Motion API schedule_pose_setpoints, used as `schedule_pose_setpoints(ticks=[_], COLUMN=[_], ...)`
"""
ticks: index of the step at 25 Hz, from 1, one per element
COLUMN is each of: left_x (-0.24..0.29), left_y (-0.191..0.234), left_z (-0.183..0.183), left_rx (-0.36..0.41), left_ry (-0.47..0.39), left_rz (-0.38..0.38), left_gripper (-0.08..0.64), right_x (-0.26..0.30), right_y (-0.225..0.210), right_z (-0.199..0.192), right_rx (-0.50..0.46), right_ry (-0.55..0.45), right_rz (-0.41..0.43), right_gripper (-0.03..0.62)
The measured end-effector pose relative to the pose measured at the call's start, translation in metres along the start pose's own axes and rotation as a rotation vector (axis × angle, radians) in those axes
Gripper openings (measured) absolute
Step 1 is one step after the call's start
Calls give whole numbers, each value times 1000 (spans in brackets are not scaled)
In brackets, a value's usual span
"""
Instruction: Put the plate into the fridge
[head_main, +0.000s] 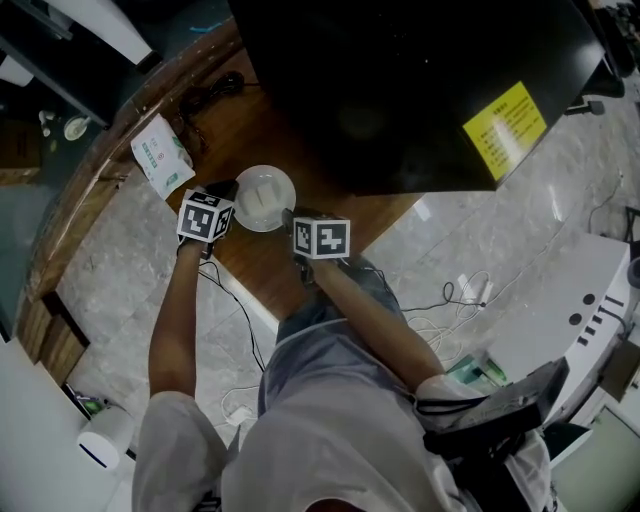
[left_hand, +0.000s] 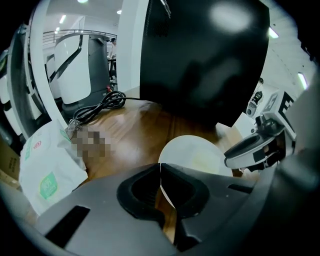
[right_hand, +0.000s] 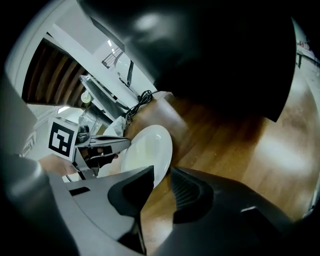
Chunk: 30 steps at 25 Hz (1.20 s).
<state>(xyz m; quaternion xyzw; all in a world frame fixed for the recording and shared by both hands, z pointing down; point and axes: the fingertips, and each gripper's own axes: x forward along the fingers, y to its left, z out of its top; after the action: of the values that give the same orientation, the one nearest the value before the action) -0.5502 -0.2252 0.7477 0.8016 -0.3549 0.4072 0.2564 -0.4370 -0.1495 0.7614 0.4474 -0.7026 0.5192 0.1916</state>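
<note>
White tee (head_main: 330, 450), grey bottoms (head_main: 325, 330), 2 b/w marker cubes (head_main: 205, 217) (head_main: 321, 238)

1. A wooden counter (head_main: 215, 150) carried everything.
2. A black fridge (head_main: 400, 80) stood on it.
3. A coiled black cable (head_main: 215, 90) and a green-printed white packet (head_main: 162, 155) lay beside the fridge.
4. A white plate (head_main: 264, 198) sat over the bare wood.

No wording can be read anywhere. The yellow rectangular label (head_main: 505, 124) on the glossy black fridge (head_main: 400, 80) carries dark lines of print too small to make out. The white paper packet (head_main: 162, 155) bears green print, equally illegible.
</note>
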Motion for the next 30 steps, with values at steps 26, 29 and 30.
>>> schedule_pose_setpoints(ticks=[26,29,30], left_x=[-20,-33,-38], left_y=[-2,-11,-13], left_z=[-37,-42,-43], left_rx=[-172,-207,-219], left_ry=[-198,-234,-252], left_rz=[201,215,223], left_gripper=[20,20,20], right_x=[-9,-18,-21], right_y=[29,27,25], right_z=[13,8,7], right_rx=[323,333,340], right_ry=[-120,-117,-118], right_rz=[422,427,425], right_gripper=[25,25,25])
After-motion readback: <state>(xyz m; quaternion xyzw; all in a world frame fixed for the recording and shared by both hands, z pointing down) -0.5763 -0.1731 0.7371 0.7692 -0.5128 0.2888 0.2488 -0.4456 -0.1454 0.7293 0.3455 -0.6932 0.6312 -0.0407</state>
